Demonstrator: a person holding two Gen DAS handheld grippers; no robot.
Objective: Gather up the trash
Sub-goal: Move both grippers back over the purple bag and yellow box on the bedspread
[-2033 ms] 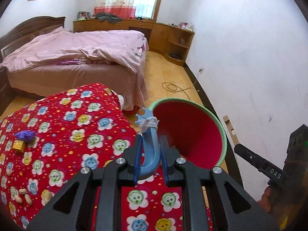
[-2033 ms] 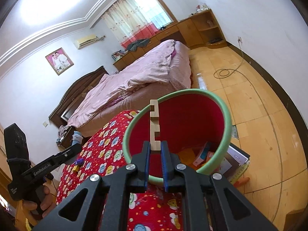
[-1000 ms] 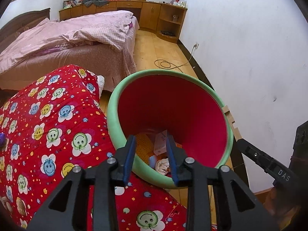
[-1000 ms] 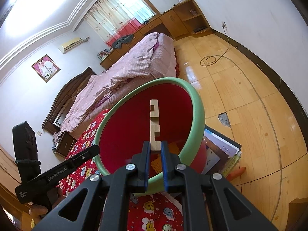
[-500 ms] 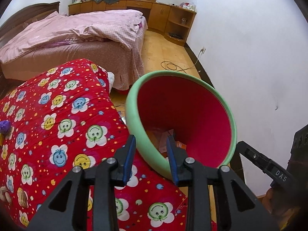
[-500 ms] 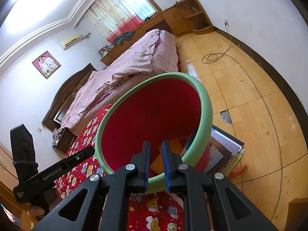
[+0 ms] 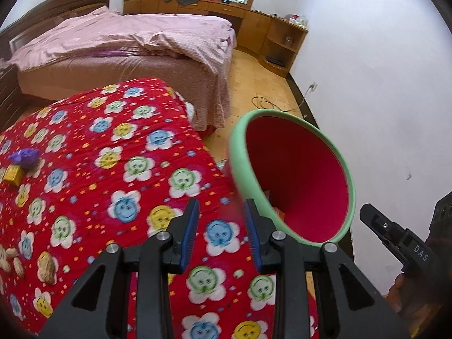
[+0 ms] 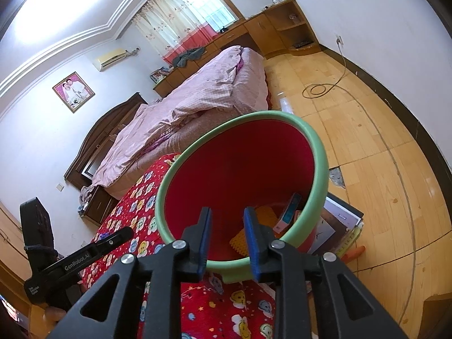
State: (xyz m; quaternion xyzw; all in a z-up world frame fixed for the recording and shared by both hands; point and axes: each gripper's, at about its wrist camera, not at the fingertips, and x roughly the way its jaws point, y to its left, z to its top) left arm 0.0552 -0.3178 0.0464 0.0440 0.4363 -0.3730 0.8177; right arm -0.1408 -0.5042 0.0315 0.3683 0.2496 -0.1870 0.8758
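Note:
A red bin with a green rim [image 7: 349, 180] [image 8: 319, 152] stands on the floor beside the red flowered quilt [image 7: 93, 169]. My left gripper [image 7: 221, 214] is open and empty above the quilt, left of the bin. My right gripper [image 8: 227, 223] is open and empty over the bin's near rim. Inside the bin lie a yellow textured piece [image 8: 240, 238] and a small box [image 8: 288, 216]. On the quilt at the far left are a purple wad [image 7: 24, 156], a small yellow box [image 7: 12, 173] and several peanuts [image 7: 46, 268].
A bed with pink covers [image 7: 127, 39] stands behind. Wooden cabinets [image 7: 271, 34] line the far wall. A cable [image 8: 319, 89] coils on the wooden floor. A stack of books [image 8: 339, 226] lies beside the bin. A white wall [image 7: 381, 84] is on the right.
The left gripper dropped its blue piece into the bin and swung left over the quilt. The right gripper dropped its wooden piece into the bin and opened wider.

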